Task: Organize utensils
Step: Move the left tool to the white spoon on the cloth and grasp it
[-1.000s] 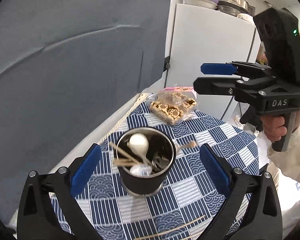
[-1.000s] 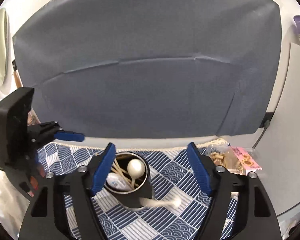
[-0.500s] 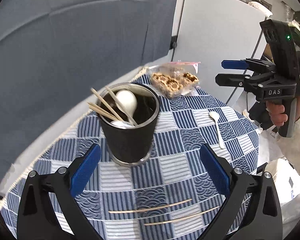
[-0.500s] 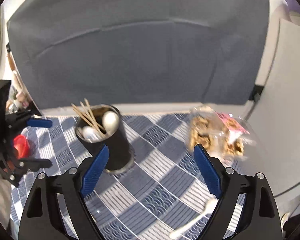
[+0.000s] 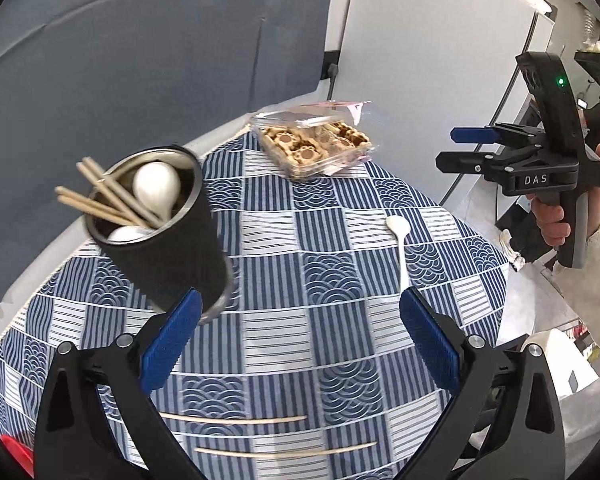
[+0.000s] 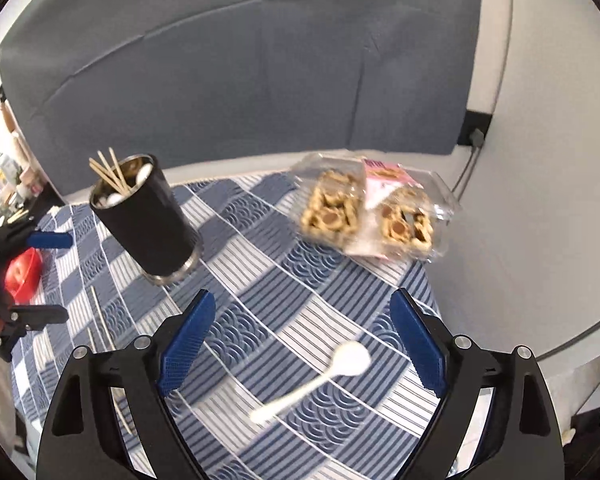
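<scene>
While both claws hang wide and empty above the counter (image 5: 268,312), I log the stock as follows.

Item, holder: black cup (image 5: 160,240), left of centre in the left wrist view, upper left in the right wrist view (image 6: 148,224). It contains wooden chopsticks (image 5: 96,196) and white spoons (image 5: 156,188).

Item, loose: one white spoon (image 6: 320,380), lying low in the right wrist view between the blue pads of my right claw (image 6: 300,344) but well beneath them. In the left wrist view it sits right of centre (image 5: 398,240).

Item, loose: two chopsticks on the cloth (image 5: 236,420), at the bottom of the left wrist view, under my left claw (image 5: 300,340).

Item, not task stock: clear cookie box (image 6: 372,216), at the far edge.

Risks, as I judge them. The spoon is thin and flat on soft cloth, so pads closing on it may pinch fabric or flick it toward the counter's nearby edge. The crowded cup could tip if a new handle catches the splayed sticks. The loose sticks could roll if nudged.

View differences. Only the right wrist view shows a red object (image 6: 22,272) at the left edge and blur over the spoon. Only the left wrist view shows both loose sticks at full length, and my right claw (image 5: 460,146) from the side, upper right, well apart from the spoon.
</scene>
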Demonstrator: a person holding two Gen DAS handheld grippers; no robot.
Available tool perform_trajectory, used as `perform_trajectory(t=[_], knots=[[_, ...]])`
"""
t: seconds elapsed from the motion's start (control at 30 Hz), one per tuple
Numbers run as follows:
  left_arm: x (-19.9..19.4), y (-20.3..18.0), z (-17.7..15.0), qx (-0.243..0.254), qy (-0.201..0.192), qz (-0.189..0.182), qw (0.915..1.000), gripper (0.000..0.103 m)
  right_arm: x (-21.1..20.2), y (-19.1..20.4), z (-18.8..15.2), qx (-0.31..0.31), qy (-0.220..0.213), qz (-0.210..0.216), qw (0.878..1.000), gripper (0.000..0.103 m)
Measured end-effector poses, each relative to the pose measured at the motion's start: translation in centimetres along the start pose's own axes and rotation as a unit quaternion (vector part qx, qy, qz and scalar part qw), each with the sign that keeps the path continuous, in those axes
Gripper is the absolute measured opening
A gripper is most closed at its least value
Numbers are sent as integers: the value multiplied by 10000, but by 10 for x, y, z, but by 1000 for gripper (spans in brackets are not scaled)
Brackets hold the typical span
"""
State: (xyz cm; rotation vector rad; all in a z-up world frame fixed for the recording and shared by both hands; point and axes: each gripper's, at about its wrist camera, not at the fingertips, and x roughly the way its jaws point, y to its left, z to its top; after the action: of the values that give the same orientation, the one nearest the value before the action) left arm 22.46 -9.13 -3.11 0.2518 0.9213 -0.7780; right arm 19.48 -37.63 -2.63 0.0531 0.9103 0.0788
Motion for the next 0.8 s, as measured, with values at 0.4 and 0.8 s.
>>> perform_trajectory(t=[0.4,0.8], knots=[[44,-72,-4,35,207,-158,9997,97,-3,-54,-45,9,221,7,9998,84],[106,-113,10,300,652,-504,9961,97,10,-97,-66,209,424,-98,9988,84]])
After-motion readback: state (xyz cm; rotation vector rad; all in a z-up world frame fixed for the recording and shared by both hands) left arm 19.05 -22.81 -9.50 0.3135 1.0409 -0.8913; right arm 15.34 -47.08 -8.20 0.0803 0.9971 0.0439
